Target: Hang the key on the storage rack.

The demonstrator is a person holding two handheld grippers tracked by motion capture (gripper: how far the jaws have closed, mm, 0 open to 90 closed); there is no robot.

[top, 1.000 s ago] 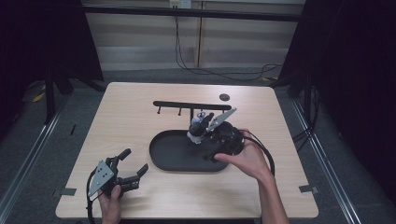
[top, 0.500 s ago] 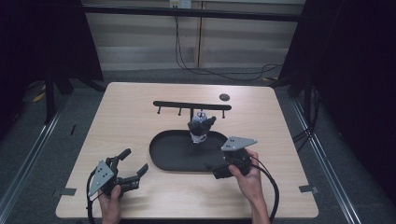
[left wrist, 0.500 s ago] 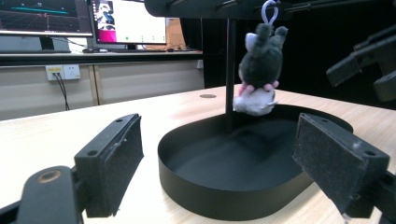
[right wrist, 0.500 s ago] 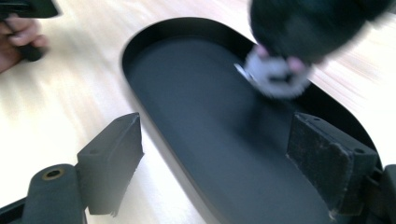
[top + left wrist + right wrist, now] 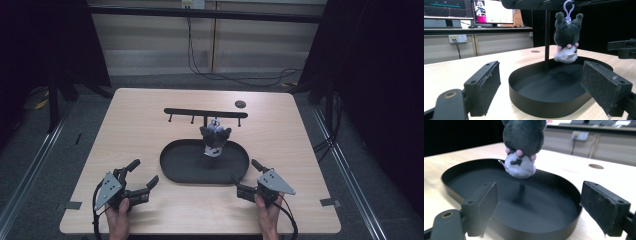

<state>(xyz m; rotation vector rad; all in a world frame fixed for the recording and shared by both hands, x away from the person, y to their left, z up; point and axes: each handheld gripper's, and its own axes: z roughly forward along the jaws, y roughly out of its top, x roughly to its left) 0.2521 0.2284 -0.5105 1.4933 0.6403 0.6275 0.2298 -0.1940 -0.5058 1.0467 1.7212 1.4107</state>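
While the plush (image 5: 215, 140) hangs by its clip from a hook on the black rack (image 5: 205, 113), its pale lower end dangles just above the floor of the oval black tray (image 5: 181, 172), which holds nothing but the rack's post. Near the tray's right end, the right gripper (image 5: 247, 178) rests low over the table (image 5: 145, 125), its jaws having just been opening and now spread wide with nothing between them. Well off the tray's left end, the left gripper (image 5: 143, 172) also stands wide open and empty.
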